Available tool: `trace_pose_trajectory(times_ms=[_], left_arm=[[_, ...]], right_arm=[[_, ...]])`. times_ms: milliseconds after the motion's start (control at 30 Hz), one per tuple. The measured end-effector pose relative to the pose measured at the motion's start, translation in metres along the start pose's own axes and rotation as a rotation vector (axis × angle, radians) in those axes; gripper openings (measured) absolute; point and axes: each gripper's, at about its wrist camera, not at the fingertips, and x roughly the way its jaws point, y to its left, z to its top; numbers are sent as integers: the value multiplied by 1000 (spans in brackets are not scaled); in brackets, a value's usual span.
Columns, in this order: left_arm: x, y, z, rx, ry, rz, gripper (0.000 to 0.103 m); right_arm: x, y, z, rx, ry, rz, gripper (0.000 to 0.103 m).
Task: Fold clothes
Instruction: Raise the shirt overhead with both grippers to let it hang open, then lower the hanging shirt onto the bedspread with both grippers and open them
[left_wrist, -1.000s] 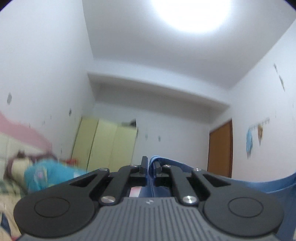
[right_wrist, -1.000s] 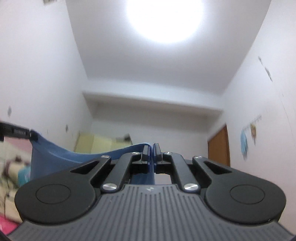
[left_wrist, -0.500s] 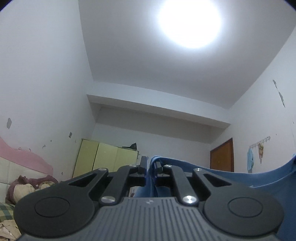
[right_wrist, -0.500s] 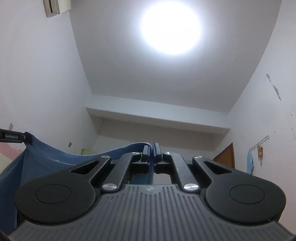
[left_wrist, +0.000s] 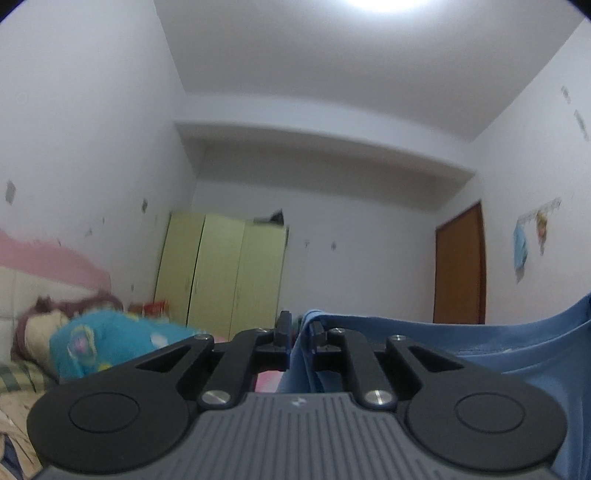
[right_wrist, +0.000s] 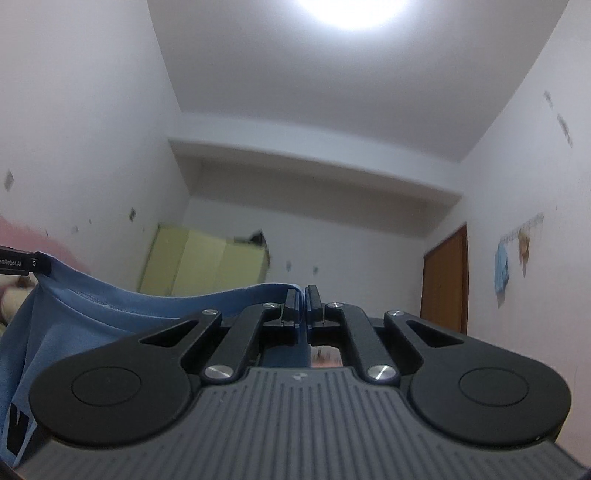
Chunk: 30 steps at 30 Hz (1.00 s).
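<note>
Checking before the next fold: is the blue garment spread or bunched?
Spread. The blue garment hangs stretched between the right gripper and left gripper; its lower part is out of view.

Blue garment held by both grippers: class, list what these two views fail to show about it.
- Blue garment: lower part hidden behind the gripper body and cut by the frame edge in the left wrist view; its type is unclear.
- Right wrist view: garment hangs below the frame.
- Surface to fold on: not visible.
- Plush toy: motion-blurred.

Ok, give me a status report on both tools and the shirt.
Left tool shut on blue fabric shirt. Right tool shut on it too. Shirt hangs slack between them, held up in the air. Nothing in the way.
</note>
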Motion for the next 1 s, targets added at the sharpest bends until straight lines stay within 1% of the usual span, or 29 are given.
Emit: trace_pose_trajectory(times_ms=[67, 133, 233, 333, 400, 433, 467, 500, 567, 600, 633, 667, 700, 733, 767, 800, 833, 867, 900, 933, 1000], left_arm=[[36, -2, -26, 16, 48, 12, 10], [72, -5, -56, 38, 95, 27, 10], [129, -14, -111, 83, 165, 50, 10], [182, -20, -169, 122, 258, 69, 10], [217, -21, -213, 159, 331, 86, 10], [232, -22, -235, 187, 366, 93, 10], [246, -23, -257, 213, 407, 99, 11], [260, -24, -281, 235, 463, 100, 15], [286, -22, -324, 278, 599, 96, 16], [293, -21, -342, 291, 671, 91, 20], [301, -20, -360, 305, 742, 86, 22], [305, -20, -374, 331, 785, 81, 23], [301, -24, -380, 382, 769, 79, 25], [297, -27, -384, 429, 756, 72, 27], [295, -30, -383, 457, 757, 51, 38], [294, -30, -379, 456, 771, 20, 53], [294, -27, -373, 433, 785, -3, 60], [293, -24, -365, 407, 794, -15, 62], [291, -21, -357, 381, 802, -27, 64], [290, -19, -348, 354, 811, -34, 67], [285, -16, -330, 300, 835, -25, 68]], right_arm=[[32, 5, -31, -5, 45, -7, 2], [65, 8, -70, -15, 96, -16, 2], [119, 19, -130, -22, 191, -22, 2], [162, 32, -196, -9, 317, -13, 2], [184, 44, -248, -9, 416, 3, 2], [189, 52, -268, 0, 475, 21, 2], [194, 60, -288, 9, 534, 41, 2], [199, 67, -308, 19, 594, 61, 2], [208, 82, -348, 39, 712, 101, 3], [217, 82, -362, 88, 787, 131, 3], [226, 81, -375, 141, 862, 163, 6], [235, 78, -389, 204, 947, 189, 21], [237, 72, -394, 276, 990, 192, 32], [238, 65, -398, 349, 1029, 194, 47], [240, 58, -402, 422, 1067, 195, 50], [241, 51, -407, 495, 1105, 197, 50], [238, 41, -398, 546, 1103, 191, 52], [234, 30, -387, 595, 1098, 184, 58], [236, 25, -384, 643, 1093, 179, 62], [240, 20, -381, 692, 1087, 174, 69], [230, -3, -364, 800, 1068, 131, 71]])
